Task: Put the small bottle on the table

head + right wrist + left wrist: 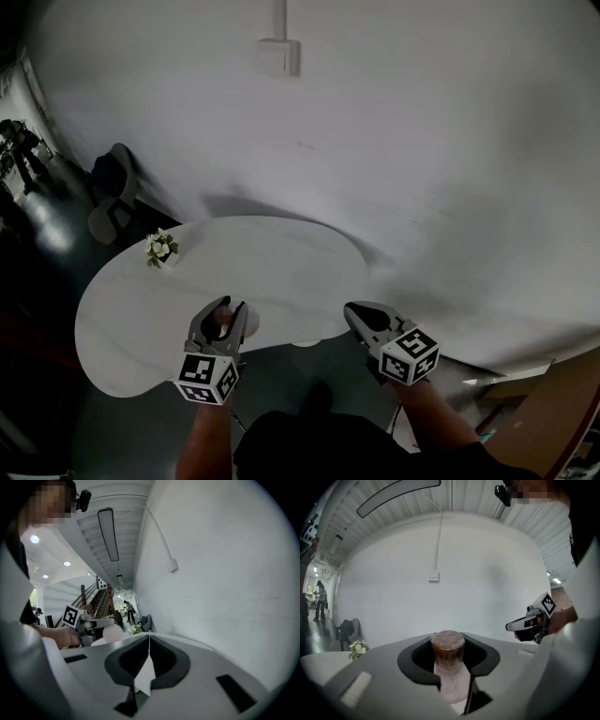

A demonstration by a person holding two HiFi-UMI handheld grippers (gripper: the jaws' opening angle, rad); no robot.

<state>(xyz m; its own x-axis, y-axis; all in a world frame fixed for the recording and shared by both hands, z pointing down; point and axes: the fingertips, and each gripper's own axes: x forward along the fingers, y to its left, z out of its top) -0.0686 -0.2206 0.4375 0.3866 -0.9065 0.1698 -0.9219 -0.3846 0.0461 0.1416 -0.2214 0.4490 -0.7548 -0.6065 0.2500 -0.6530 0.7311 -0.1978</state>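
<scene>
The left gripper [228, 311] is clenched on a small pale pink bottle with a brownish round cap [448, 649], held upright over the near edge of the white rounded table [291, 267]; the right gripper [149, 643] is closed and empty, just beside the table

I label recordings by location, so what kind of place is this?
Probably an office lounge or lobby, indoors: a curved white table with a small pot of flowers stands by a plain wall, a grey armchair is nearby, and a staircase rises down the corridor.
</scene>
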